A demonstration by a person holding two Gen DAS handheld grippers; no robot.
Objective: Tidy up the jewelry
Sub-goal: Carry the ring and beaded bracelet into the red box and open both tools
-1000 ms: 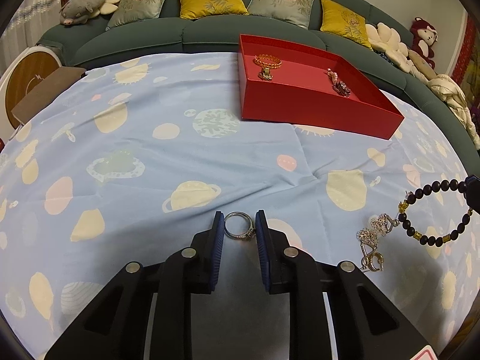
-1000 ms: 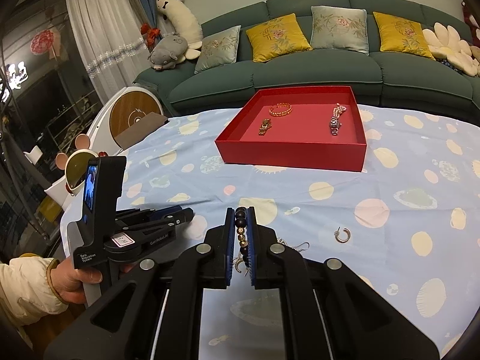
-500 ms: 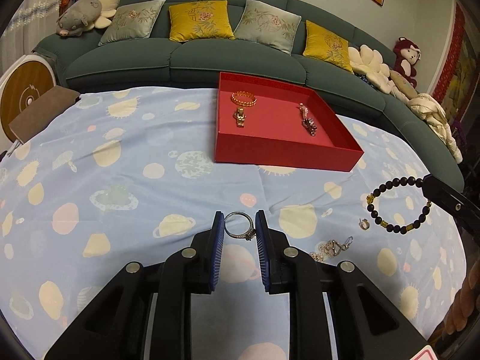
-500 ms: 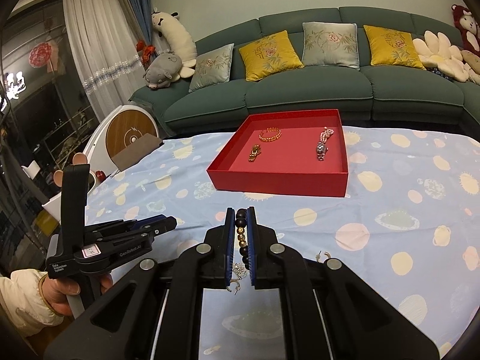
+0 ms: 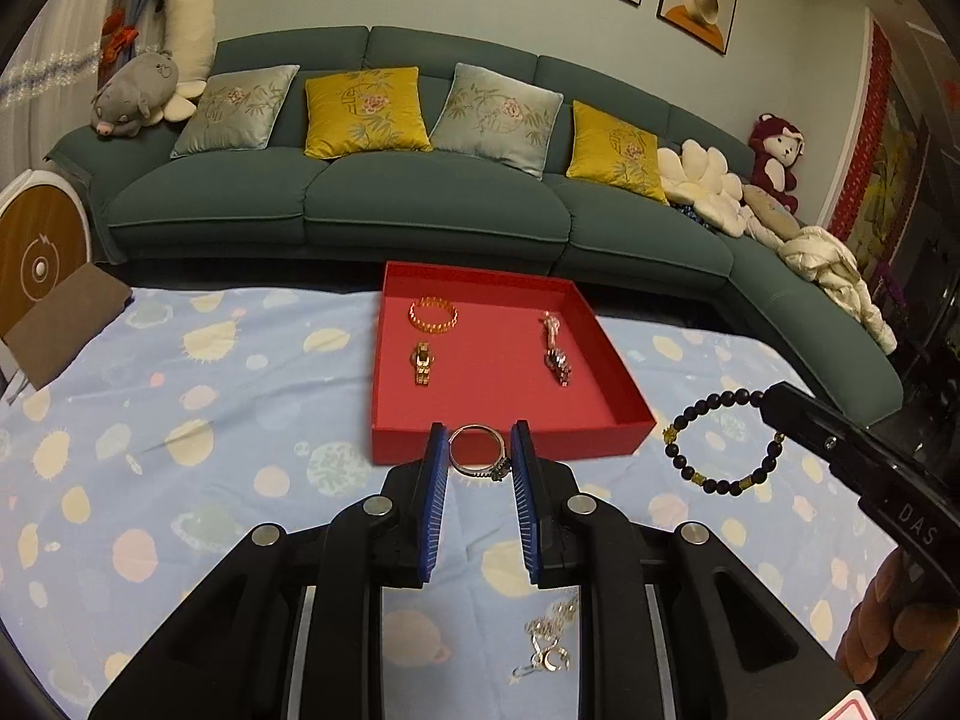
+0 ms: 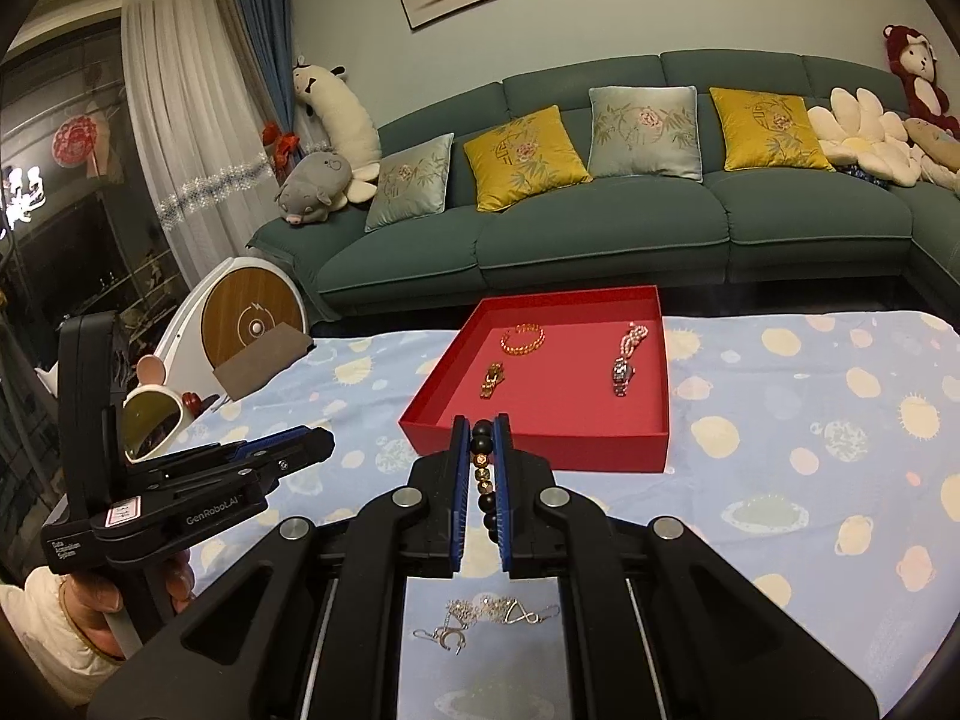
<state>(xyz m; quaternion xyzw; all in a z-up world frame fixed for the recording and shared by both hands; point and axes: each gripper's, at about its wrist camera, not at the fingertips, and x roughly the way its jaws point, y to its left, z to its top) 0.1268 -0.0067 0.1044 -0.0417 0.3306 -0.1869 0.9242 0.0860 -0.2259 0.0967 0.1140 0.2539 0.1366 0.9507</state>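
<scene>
Left gripper (image 5: 479, 457) grips a thin silver ring with a small stone (image 5: 478, 450) between its blue pads, held above the patterned blue cloth just short of the shallow red tray (image 5: 624, 389) — right gripper (image 6: 481, 450) is clamped on a dark beaded bracelet with gold spacers (image 6: 483, 476), also just short of that tray. Loose silver earrings (image 6: 480, 621) lie on the cloth, nearer than the tray.
</scene>
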